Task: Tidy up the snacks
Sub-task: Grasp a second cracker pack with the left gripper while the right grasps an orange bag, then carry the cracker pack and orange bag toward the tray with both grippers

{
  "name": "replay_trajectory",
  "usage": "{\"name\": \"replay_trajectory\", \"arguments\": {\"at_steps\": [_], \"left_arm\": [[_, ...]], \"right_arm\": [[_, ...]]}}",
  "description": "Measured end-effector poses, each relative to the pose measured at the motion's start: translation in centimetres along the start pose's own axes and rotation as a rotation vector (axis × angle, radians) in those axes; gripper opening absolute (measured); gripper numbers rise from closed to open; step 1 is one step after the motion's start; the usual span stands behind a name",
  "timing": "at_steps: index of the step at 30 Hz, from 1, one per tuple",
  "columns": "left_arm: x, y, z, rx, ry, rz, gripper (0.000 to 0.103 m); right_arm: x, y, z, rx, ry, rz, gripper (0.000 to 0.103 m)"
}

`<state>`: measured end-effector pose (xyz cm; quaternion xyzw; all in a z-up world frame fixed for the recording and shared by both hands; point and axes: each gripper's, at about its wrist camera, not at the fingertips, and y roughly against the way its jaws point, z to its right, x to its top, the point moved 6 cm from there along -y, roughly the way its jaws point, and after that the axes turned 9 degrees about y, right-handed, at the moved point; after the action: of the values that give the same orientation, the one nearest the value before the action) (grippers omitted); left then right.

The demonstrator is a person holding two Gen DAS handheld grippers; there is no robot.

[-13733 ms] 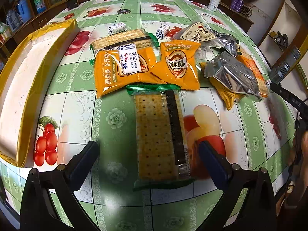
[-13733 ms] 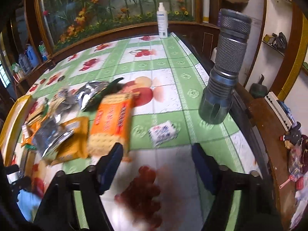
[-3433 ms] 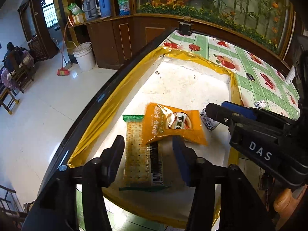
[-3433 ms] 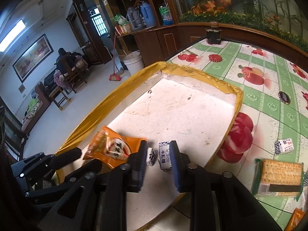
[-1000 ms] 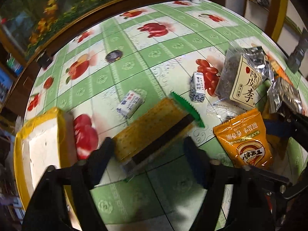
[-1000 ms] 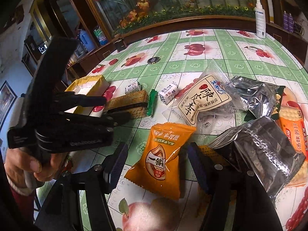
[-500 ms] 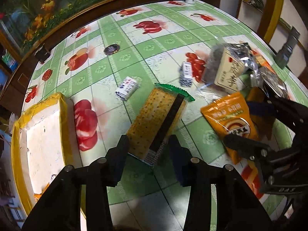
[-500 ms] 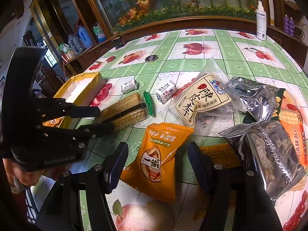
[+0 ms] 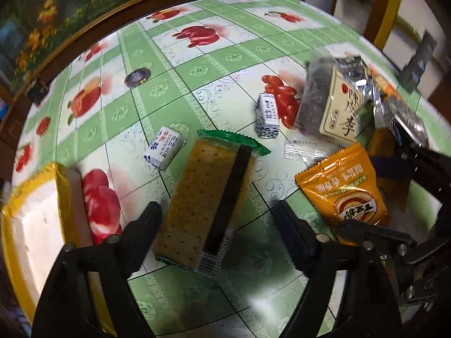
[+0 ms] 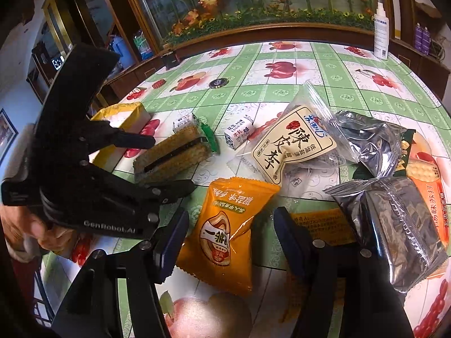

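My left gripper (image 9: pixel 217 217) is open, its jaws on either side of the near end of a cracker pack (image 9: pixel 208 200) with a green edge that lies flat on the table. The pack also shows in the right wrist view (image 10: pixel 174 155) with the left gripper (image 10: pixel 172 163) around it. My right gripper (image 10: pixel 228 233) is open over an orange snack bag (image 10: pixel 228 231), which also shows in the left wrist view (image 9: pixel 344 186). The yellow-rimmed white box (image 9: pixel 31 225) stands at the left.
Two small white-and-blue candy packs (image 9: pixel 165 148) (image 9: pixel 266 115), a clear bag with a beige label (image 10: pixel 290 143), silver foil bags (image 10: pixel 394 222) and an orange cracker pack (image 10: pixel 428 197) lie on the green fruit-print tablecloth (image 9: pixel 174 64). A white bottle (image 10: pixel 380 36) stands at the far edge.
My left gripper has opened wider and come closer around the cracker pack's near end. My right gripper has moved a little nearer over the orange bag.
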<state>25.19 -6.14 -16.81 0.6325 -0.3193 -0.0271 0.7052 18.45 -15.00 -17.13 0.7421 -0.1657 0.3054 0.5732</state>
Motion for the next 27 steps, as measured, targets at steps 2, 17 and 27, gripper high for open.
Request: {"name": "replay_trajectory", "arguments": {"at_steps": [2, 17, 27], "left_arm": [[-0.2, 0.4, -0.4, -0.039, 0.052, 0.006, 0.048], [-6.3, 6.4, -0.8, 0.045, 0.255, 0.133, 0.044], [-10.0, 13.5, -4.3, 0.195, 0.478, 0.290, 0.044]], "right_arm": [[0.0, -0.1, 0.0, -0.004, 0.005, 0.000, 0.063], [-1.0, 0.3, -1.7, -0.069, 0.104, -0.010, 0.029], [0.6, 5.1, -4.9, 0.062, 0.089, 0.112, 0.028]]}}
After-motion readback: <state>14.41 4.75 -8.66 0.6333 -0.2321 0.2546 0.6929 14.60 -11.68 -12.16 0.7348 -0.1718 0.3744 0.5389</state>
